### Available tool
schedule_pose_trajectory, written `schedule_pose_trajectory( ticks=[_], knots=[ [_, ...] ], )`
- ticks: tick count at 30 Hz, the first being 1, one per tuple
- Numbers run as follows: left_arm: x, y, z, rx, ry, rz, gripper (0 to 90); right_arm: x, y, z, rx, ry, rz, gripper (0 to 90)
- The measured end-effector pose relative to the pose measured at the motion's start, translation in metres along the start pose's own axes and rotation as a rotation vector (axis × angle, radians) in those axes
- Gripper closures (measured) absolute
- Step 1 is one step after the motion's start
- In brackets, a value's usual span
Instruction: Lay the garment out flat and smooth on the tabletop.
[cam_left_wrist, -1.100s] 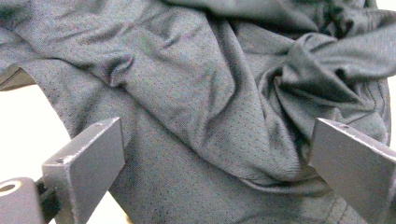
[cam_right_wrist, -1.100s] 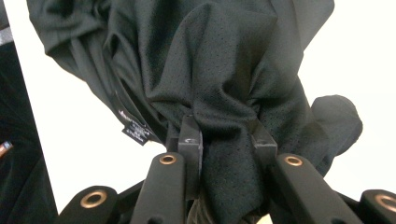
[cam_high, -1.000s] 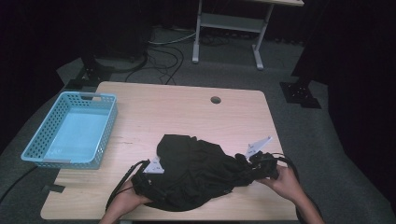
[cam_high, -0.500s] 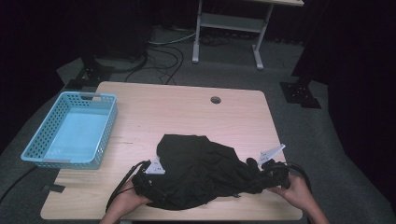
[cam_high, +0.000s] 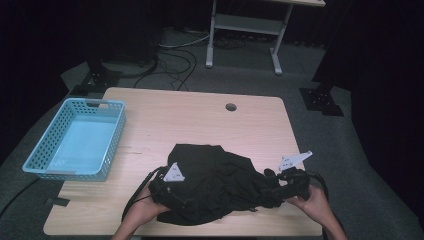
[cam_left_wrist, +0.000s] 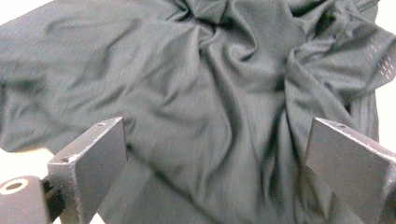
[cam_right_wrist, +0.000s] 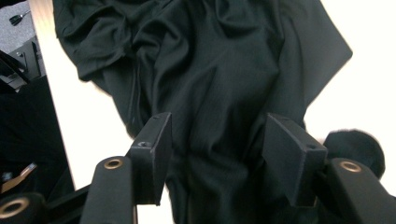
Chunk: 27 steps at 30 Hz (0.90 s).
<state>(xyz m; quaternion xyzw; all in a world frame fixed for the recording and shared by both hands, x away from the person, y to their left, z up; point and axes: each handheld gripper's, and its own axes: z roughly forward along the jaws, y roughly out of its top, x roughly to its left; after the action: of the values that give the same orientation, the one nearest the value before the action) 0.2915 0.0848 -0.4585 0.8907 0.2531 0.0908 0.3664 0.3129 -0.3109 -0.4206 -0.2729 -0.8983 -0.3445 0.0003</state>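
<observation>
The black shirt (cam_high: 212, 187) lies crumpled on the near half of the table (cam_high: 200, 120), stretched roughly from my left to my right, and I have one gripper at each end of it. My right gripper (cam_high: 280, 192) sits at the shirt's right end, near the table's right edge. Its jaws have just been opening; they now stand apart with a gathered ridge of cloth (cam_right_wrist: 219, 140) running straight up between them, and the pads no longer seem to pinch it, though the fabric is so dark that I can't be sure one side isn't brushing it. My left gripper (cam_high: 167, 187) is at the shirt's left end, jaws wide apart, with the cloth (cam_left_wrist: 210, 116) spread loosely beneath and ahead of them, not clamped.

What matters for the next move is that the shirt's bulk lies to the left of my right gripper, between my two hands, and its long axis runs hand to hand. The blue basket (cam_high: 75, 140) stands well apart on the far left, so my left hand is the nearer one to it.
</observation>
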Motion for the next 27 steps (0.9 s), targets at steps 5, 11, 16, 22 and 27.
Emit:
schedule_pose_trajectory(
  ticks=[5, 11, 16, 22, 27],
  knots=[
    [0.003, 0.012, 0.018, -0.018, -0.016, 0.011, 5.8, -0.008, 0.014, 0.015, 0.008, 0.001, -0.009, 50.4],
    [0.012, 0.021, 0.032, 0.002, -0.041, -0.009, 7.8, -0.016, 0.022, 0.037, 0.06, 0.012, -0.03, 72.3],
    [0.015, 0.014, 0.036, 0.023, -0.043, -0.014, 7.8, -0.015, 0.017, 0.036, 0.073, 0.009, -0.05, 82.7],
    [0.014, 0.012, 0.033, 0.043, -0.029, 0.006, 7.9, -0.024, 0.0, 0.016, 0.084, -0.029, -0.013, 83.2],
    [0.012, 0.011, 0.033, 0.048, -0.018, 0.023, 7.9, -0.035, -0.022, 0.003, 0.073, -0.035, 0.068, 82.8]
  ],
)
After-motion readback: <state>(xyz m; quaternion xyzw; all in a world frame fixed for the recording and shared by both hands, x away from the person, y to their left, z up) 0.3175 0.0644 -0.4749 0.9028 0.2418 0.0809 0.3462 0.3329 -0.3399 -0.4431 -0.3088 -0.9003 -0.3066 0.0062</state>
